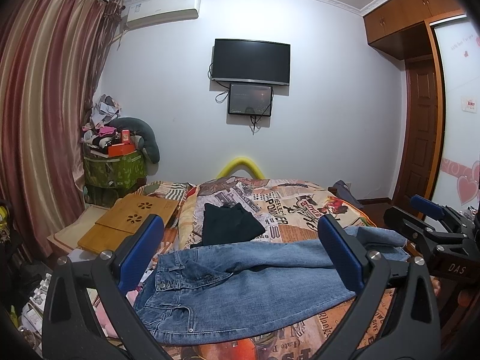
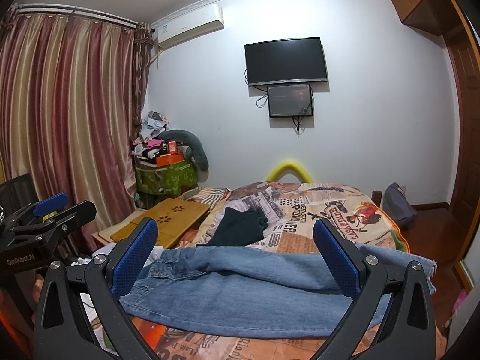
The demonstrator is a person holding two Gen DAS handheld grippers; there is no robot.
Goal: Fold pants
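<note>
While jeans [image 1: 240, 285] lie flat, both grippers' jaws gape, apparently w/o contact.

Left claw [image 1: 243, 252] and right claw [image 2: 237, 255] side by side, both agape.

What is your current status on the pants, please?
Left gripper and right gripper open, holding nothing. Jeans spread flat on bed. Folded black garment behind, clear.
</note>
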